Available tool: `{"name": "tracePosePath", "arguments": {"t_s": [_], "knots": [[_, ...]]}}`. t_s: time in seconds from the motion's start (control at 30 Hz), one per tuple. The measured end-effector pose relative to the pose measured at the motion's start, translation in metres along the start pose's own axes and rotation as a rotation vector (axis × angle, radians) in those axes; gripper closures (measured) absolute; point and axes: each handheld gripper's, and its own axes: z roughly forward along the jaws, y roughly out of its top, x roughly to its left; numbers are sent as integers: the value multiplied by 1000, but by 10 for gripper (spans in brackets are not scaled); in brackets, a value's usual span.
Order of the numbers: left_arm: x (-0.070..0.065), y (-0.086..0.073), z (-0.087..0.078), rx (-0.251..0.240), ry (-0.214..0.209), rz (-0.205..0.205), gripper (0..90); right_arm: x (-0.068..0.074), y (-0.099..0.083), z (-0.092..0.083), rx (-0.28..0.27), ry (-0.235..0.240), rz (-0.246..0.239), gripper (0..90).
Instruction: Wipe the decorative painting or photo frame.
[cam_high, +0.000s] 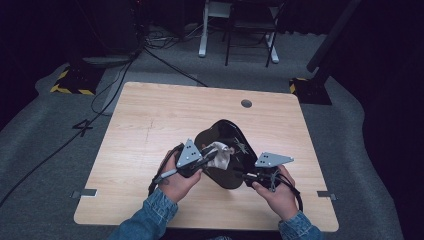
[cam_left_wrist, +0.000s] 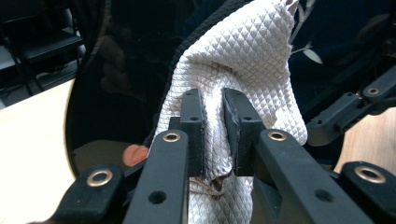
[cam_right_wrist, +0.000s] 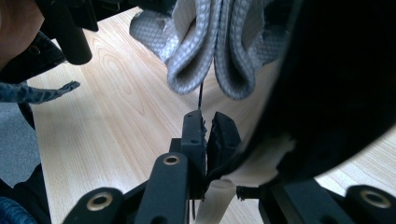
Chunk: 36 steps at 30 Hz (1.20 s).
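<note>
A glossy black tray (cam_high: 227, 132) with a pale leaf pattern is held tilted above the wooden table (cam_high: 150, 125), near its front middle. A white quilted cloth (cam_high: 220, 154) rests against the tray's shiny face. My left gripper (cam_high: 212, 156) is shut on that cloth (cam_left_wrist: 252, 60), a fold pinched between its jaws (cam_left_wrist: 212, 100), with the dark tray (cam_left_wrist: 126, 70) right behind. My right gripper (cam_high: 239, 175) is shut on the tray's near rim. In the right gripper view its jaws (cam_right_wrist: 208, 121) clamp the thin edge of the tray (cam_right_wrist: 345, 79), and the cloth (cam_right_wrist: 201, 56) hangs just above.
Bare tabletop (cam_right_wrist: 107, 126) lies left and behind the tray, with a round cable hole (cam_high: 246, 103) near the far edge. A chair (cam_high: 250, 25), a dark stand (cam_high: 315, 85) and cables (cam_high: 115, 85) are on the grey floor beyond the table.
</note>
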Motion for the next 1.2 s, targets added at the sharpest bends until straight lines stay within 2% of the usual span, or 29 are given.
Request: {"name": "tracePosePath", "arguments": {"t_s": [0.13, 0.37, 0.8, 1.1, 1.2], "knots": [[-3, 0, 1, 2, -2, 14, 789, 0, 0, 0, -1, 0, 3, 782], [3, -3, -1, -2, 6, 7, 790, 1, 0, 1, -9, -3, -2, 781], [25, -10, -8, 10, 85, -17, 789, 2, -1, 0, -13, -7, -5, 781], [47, -20, -14, 21, 158, -60, 789, 2, -2, -1, -11, -5, -4, 781], [48, -21, -14, 21, 161, -63, 789, 2, -2, -1, -13, -5, -3, 780]]}}
